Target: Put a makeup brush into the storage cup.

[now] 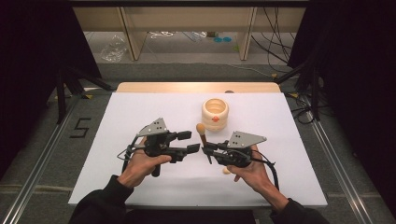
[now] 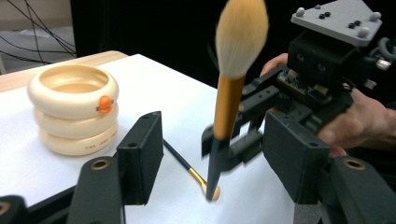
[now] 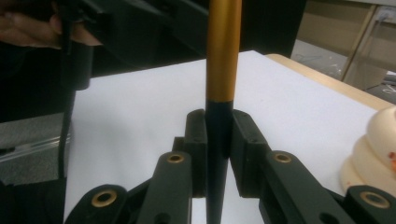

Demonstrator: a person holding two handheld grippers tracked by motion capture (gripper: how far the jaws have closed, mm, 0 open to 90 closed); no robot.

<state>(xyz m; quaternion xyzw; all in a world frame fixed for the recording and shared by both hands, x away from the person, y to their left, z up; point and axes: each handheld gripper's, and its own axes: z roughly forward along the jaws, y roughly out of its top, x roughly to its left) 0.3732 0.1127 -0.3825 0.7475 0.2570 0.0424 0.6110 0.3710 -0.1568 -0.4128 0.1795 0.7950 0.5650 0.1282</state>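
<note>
Brush (image 2: 229, 98) clamped upright in right gripper (image 3: 218, 154), left gripper (image 1: 190, 142) apart, ringed holder (image 1: 215, 113) behind.

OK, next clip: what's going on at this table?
A person works at a white table with a gripper in each hand. The right gripper is shut on the dark handle of a makeup brush, holding it upright with the bristles on top. The left gripper stands open beside it, touching nothing. A second, thinner brush lies on the table, and a cream ribbed holder stands behind.
</note>
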